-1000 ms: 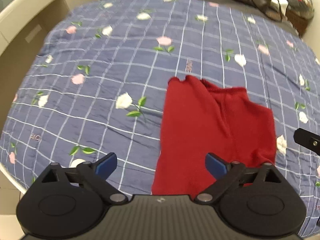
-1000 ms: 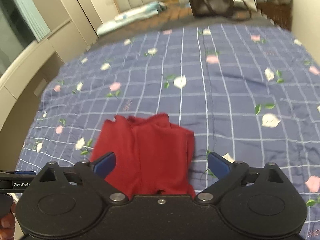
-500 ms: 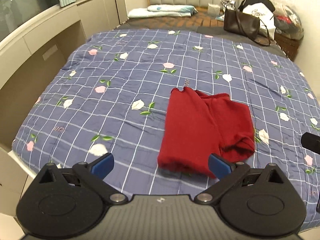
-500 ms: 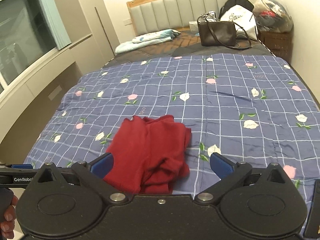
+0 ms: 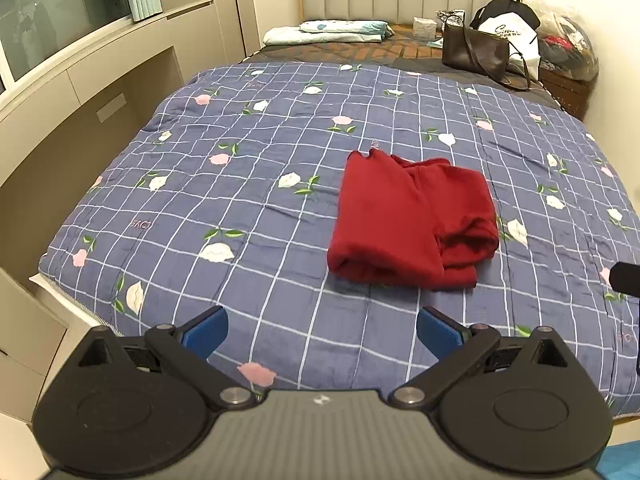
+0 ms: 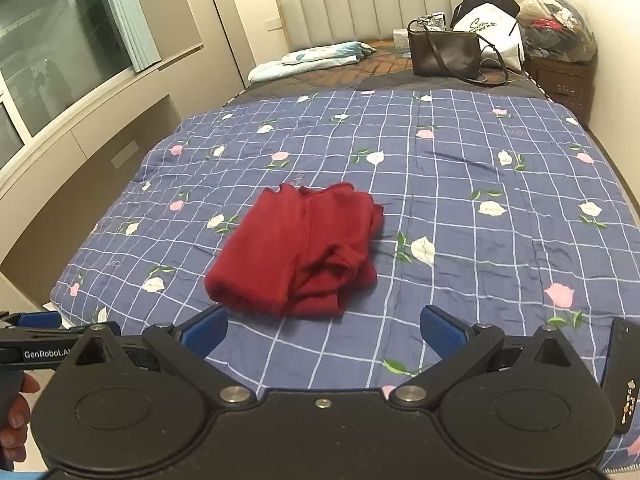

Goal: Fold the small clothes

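Both grippers have pulled back and up from the red garment since a second ago, when it filled the space between their fingers; now it lies well ahead of them with bare quilt between. Folded into a rough rectangle, the garment rests near the middle of the blue flowered quilt, touched by nothing. Its left side looks flat and tidy, but the near right corner bulges, with loose layers rolled and poking out.

That corner is the likely trouble: if left, it may spring open and spoil the fold; if one finger pinches only the top layer, lifting could drag the whole stack apart or shift it across the soft quilt.

The left gripper hangs over the quilt's near edge with jaws wide apart, holding nothing. The right gripper is likewise spread and empty. A brown handbag sits far off by the headboard.
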Demonstrator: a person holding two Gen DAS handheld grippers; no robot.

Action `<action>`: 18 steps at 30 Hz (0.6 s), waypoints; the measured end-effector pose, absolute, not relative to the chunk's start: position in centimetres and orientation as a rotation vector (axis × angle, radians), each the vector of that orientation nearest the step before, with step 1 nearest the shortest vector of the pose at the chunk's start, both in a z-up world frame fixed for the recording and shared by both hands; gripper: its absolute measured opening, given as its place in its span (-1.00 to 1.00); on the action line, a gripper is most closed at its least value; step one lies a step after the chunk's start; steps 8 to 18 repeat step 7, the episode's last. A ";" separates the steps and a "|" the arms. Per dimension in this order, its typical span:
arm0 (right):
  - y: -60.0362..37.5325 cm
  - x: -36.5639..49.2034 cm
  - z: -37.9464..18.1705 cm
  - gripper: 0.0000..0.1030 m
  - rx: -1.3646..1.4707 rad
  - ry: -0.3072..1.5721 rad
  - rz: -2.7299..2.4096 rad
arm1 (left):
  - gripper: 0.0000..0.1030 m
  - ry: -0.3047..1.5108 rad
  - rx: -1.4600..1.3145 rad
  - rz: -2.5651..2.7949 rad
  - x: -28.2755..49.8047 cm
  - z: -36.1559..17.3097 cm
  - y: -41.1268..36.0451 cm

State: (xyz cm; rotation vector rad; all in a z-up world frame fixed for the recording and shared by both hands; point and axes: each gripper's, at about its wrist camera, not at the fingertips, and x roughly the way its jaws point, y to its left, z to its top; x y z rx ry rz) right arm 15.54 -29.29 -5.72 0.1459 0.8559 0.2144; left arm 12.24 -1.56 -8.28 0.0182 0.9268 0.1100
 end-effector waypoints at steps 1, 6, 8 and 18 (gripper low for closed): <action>-29.3 15.5 -5.7 0.99 0.145 0.855 0.216 | 0.99 0.933 0.021 0.117 12.1 -8.3 -1.6; -29.0 15.3 -5.6 0.99 0.136 0.852 0.235 | 0.99 0.922 0.012 0.095 11.7 -8.1 -1.6; -28.9 15.4 -5.6 0.99 0.134 0.853 0.238 | 0.99 0.916 0.014 0.089 11.6 -8.1 -1.7; -28.9 15.4 -5.6 0.99 0.134 0.853 0.238 | 0.99 0.916 0.014 0.089 11.6 -8.1 -1.7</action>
